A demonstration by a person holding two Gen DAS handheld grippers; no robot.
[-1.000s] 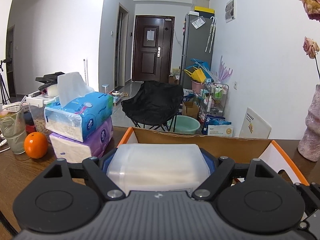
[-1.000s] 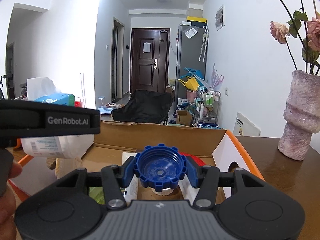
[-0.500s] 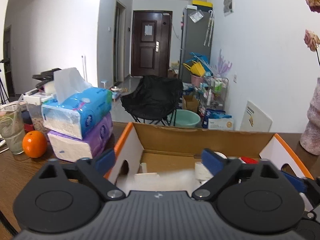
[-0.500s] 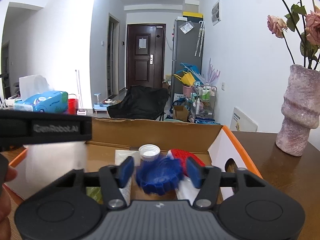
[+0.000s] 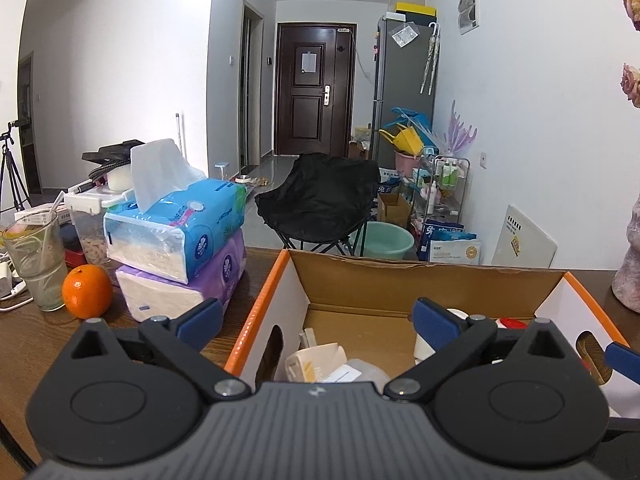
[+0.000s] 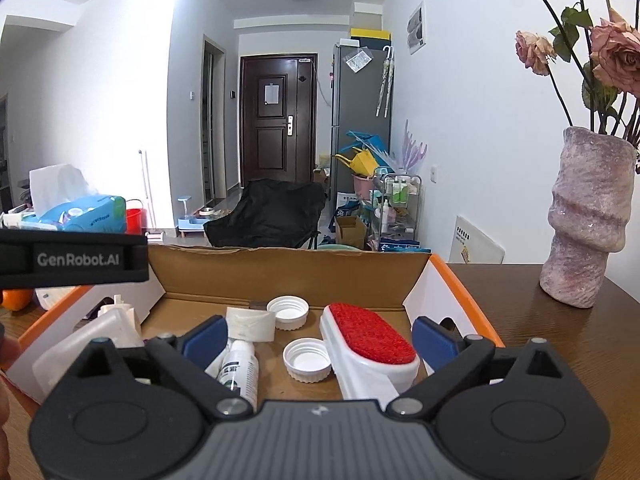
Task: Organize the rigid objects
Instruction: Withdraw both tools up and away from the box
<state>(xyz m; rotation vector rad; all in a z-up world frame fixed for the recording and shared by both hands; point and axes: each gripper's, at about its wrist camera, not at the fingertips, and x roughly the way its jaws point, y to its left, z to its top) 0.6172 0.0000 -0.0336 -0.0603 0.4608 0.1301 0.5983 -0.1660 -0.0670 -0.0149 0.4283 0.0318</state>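
An open cardboard box (image 5: 400,280) with orange edges sits on the wooden table. My left gripper (image 5: 318,316) hovers over its left part, jaws opening wide with nothing between the pads. A translucent plastic container (image 5: 356,372) and a small carton (image 5: 316,360) lie in the box beneath it. Over the right part of the box (image 6: 280,272), my right gripper (image 6: 320,336) is also opening, empty. Below it lie a red-topped brush (image 6: 372,340), two white caps (image 6: 308,360), a small bottle (image 6: 240,372) and the translucent container (image 6: 80,352). The blue cap is out of sight.
Two stacked tissue packs (image 5: 176,236), an orange (image 5: 86,296) and a glass (image 5: 36,260) stand left of the box. A pink vase (image 6: 584,220) with dried roses stands on the table (image 6: 520,320) to the right. A black folding chair (image 5: 320,196) is behind the table.
The left gripper let go of the translucent container, which dropped into the box. The right gripper released the blue cap, which fell from view. Both sets of jaws spread wide.
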